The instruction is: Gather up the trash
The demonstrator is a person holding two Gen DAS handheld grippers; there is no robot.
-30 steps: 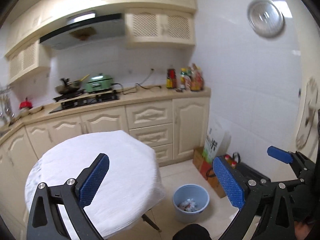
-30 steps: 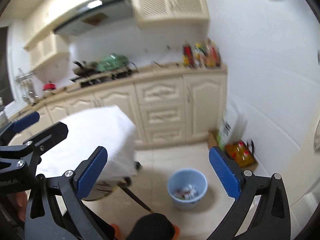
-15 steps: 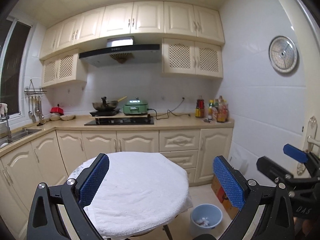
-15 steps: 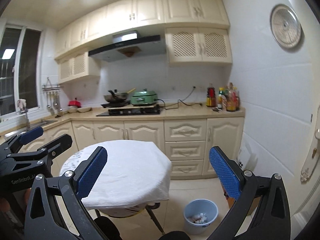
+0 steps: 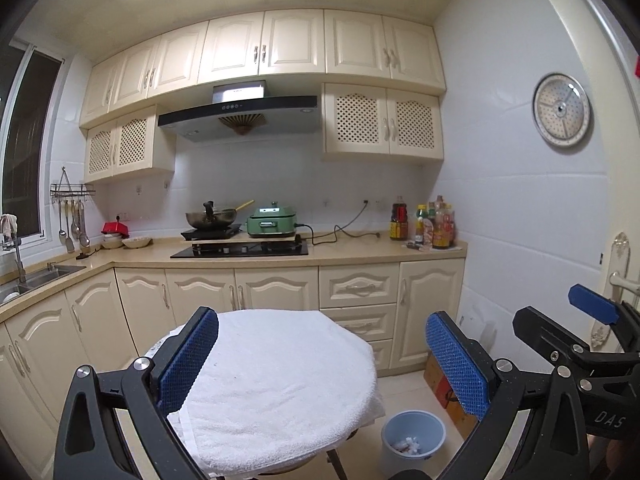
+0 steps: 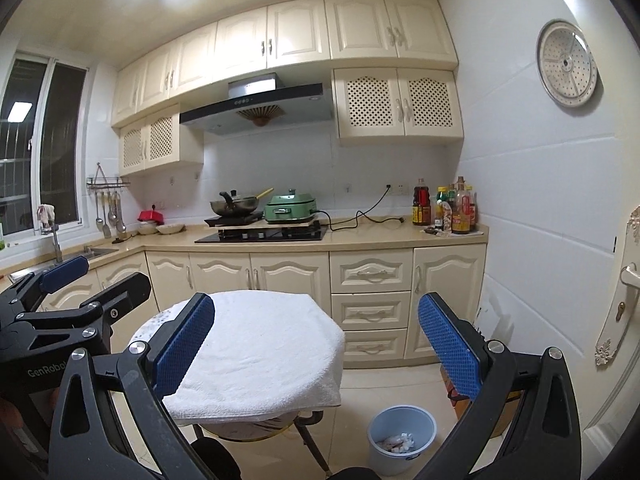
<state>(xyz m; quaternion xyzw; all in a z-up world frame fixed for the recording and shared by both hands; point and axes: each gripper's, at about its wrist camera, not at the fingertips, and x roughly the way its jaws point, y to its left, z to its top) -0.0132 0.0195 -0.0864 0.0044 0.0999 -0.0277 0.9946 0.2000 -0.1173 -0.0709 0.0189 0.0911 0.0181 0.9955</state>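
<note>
A light blue trash bin (image 5: 413, 436) stands on the floor right of the round table and holds several crumpled white scraps (image 5: 407, 445); it also shows in the right wrist view (image 6: 401, 436). The table (image 5: 280, 376) is covered by a bare white towel (image 6: 264, 348). My left gripper (image 5: 322, 360) is open and empty, held above the table. My right gripper (image 6: 316, 350) is open and empty, also above the table. Each gripper shows at the edge of the other's view: the right one (image 5: 592, 312) and the left one (image 6: 60, 276).
Cream kitchen cabinets (image 5: 360, 300) and a counter with a hob, a wok (image 5: 210, 218), a green cooker (image 5: 272, 222) and bottles (image 5: 432, 224) line the far wall. A sink (image 5: 36, 276) is at left. Boxes (image 5: 440, 380) stand by the right wall. A door (image 6: 624, 300) is at right.
Both grippers have tilted up and pulled back from the bin, so the whole kitchen now shows. The jaws stayed open and empty.
</note>
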